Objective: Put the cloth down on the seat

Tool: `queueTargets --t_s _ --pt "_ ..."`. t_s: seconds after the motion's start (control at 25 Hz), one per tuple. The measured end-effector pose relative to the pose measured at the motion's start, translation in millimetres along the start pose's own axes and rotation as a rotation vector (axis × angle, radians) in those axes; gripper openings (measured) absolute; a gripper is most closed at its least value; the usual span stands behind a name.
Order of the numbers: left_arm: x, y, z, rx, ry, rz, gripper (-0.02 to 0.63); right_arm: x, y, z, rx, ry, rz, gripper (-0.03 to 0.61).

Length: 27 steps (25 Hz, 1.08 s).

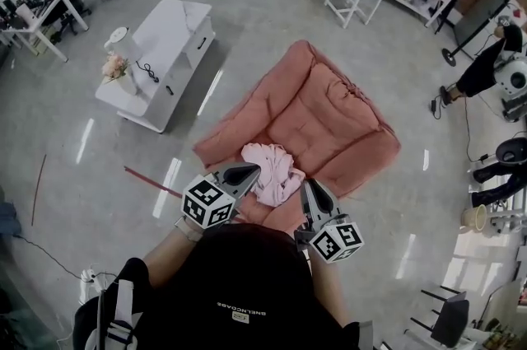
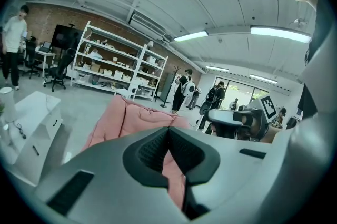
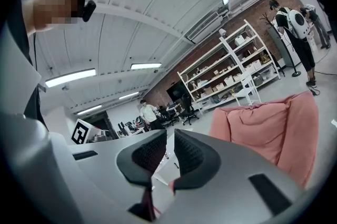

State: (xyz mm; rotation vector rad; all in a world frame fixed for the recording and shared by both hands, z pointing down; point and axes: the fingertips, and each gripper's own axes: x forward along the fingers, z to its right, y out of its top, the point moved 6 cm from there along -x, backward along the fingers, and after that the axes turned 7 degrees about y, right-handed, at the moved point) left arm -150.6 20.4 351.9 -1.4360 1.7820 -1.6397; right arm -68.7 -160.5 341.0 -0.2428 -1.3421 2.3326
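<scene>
Lying crumpled on quilted pink seat [image 1: 329, 114], cloth [image 1: 276, 171]; left hand-held gripper [image 2: 168, 130] closed, right hand-held gripper [image 3: 170, 136] ajar.

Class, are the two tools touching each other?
Apart. Head view shows the left tool and right tool separated, with the pink cloth between them.

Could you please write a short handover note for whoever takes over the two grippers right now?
Left gripper: jaws together at the tips, right beside the cloth. I can't tell whether a fold is pinched.
Right gripper: jaws slightly apart, and the room shows between the pads.
Cloth: bunched on the front part of the pink seat, between the two grippers.
Done: the cloth appears to rest on the seat.
Left: check that both grippers are free of the cloth, then probably draw them back.
</scene>
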Motion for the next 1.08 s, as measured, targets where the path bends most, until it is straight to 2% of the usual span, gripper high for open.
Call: queueTargets --t_s 0.32,1.08 --pt "-6 -7 -3 -0.024 0.016 0.001 0.015 2 -6 -5 0.004 0.014 -0.020 0.063" --pt "2 -12 -10 -0.011 -0.008 -0.029 0.015 5 -13 -1 0.006 -0.014 -0.037 0.063"
